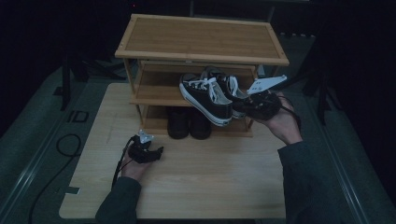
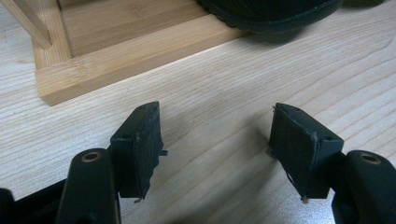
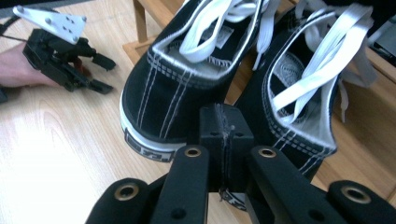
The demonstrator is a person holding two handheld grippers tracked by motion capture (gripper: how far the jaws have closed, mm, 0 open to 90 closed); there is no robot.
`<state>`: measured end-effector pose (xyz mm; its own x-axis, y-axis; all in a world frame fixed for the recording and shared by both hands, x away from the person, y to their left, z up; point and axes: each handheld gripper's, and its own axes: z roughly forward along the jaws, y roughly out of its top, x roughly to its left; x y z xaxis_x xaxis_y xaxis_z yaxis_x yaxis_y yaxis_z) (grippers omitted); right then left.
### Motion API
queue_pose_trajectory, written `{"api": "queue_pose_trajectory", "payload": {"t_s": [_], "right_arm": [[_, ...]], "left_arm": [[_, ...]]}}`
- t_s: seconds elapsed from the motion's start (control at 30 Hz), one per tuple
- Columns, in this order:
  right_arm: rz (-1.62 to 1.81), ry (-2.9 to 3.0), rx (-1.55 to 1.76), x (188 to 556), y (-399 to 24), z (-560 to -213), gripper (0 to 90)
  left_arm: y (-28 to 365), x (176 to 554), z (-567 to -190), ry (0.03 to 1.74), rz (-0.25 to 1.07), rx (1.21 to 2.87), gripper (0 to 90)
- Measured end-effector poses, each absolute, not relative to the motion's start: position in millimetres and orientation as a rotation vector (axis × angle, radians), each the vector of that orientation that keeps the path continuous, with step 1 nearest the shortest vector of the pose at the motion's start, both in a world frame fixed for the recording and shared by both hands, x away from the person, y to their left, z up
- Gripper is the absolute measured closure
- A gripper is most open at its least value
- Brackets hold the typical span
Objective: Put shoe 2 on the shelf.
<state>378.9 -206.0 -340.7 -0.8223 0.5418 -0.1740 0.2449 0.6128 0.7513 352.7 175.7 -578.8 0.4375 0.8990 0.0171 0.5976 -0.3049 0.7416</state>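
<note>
A pair of black canvas sneakers [image 1: 206,95] with white laces and white soles hangs tilted at the front of the wooden shoe rack's [image 1: 201,38] middle shelf. My right gripper [image 1: 243,105] is behind their heels. In the right gripper view its pads [image 3: 215,122] are pressed together on the heel edges where the left sneaker [image 3: 173,93] and the right sneaker [image 3: 299,98] meet. My left gripper [image 1: 159,152] rests low over the table, left of the rack's bottom shelf. Its jaws stand wide apart with only bare wood between them [image 2: 217,140].
A dark pair of shoes [image 1: 189,123] stands on the bottom shelf, its toe close ahead of my left gripper [image 2: 271,14]. The rack's bottom frame [image 2: 130,56] lies just beyond the left jaws. The light wooden table [image 1: 210,179] spreads in front of the rack.
</note>
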Motion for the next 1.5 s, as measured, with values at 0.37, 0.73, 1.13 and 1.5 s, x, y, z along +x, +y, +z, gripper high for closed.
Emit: {"api": "queue_pose_trajectory", "payload": {"t_s": [0.37,0.73,1.13,1.5], "right_arm": [[1.064,2.465,0.632,376,-210,-354,87.7],[1.065,2.477,0.629,372,-211,-364,86.9],[1.069,2.497,0.645,371,-215,-377,86.2],[1.072,2.515,0.664,370,-216,-390,84.9]], "left_arm": [[176,352,-579,1.248,0.575,2.023,35.2],[175,350,-568,1.266,0.506,2.027,51.8],[167,354,-544,1.189,0.441,2.034,65.1],[158,354,-518,1.131,0.455,2.047,65.5]]}}
